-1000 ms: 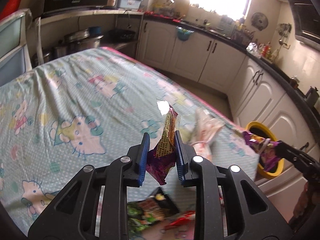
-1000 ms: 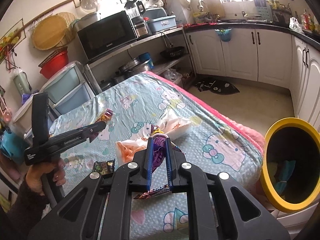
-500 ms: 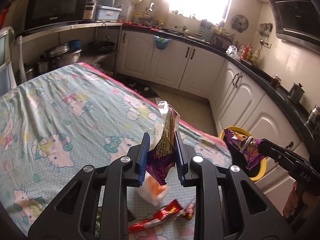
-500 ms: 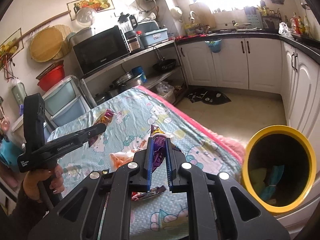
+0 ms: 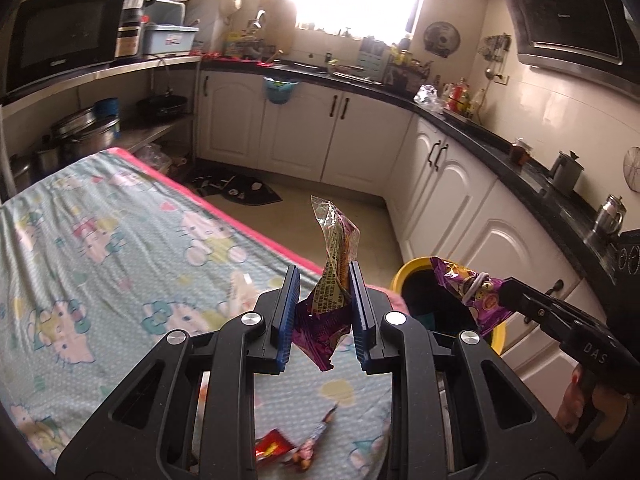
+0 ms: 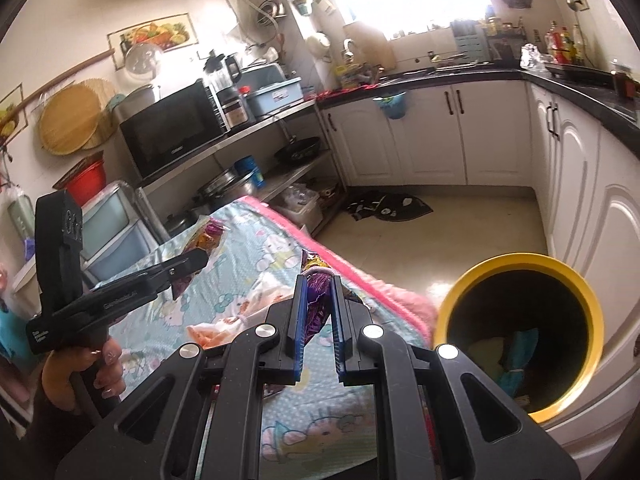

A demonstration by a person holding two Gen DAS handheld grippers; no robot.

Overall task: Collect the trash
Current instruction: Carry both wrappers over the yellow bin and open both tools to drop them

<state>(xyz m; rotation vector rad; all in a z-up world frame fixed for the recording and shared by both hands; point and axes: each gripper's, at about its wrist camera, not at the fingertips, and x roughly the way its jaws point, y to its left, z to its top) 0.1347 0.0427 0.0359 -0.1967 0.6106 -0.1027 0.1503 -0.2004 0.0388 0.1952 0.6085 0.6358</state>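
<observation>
Ahead of the right gripper (image 6: 317, 292), clamped on a purple wrapper (image 6: 316, 300), gapes the yellow bin (image 6: 520, 336); the left gripper (image 5: 324, 292) pinches another wrapper (image 5: 334, 264).

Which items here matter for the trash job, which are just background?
Job:
left gripper shut on yellow-purple wrapper
right gripper shut on purple wrapper
yellow bin
red wrapper on the table

Background:
microwave
floor mat
red basin

Red wrapper (image 5: 271, 443) partly behind left tongs (image 5: 325, 280).
</observation>
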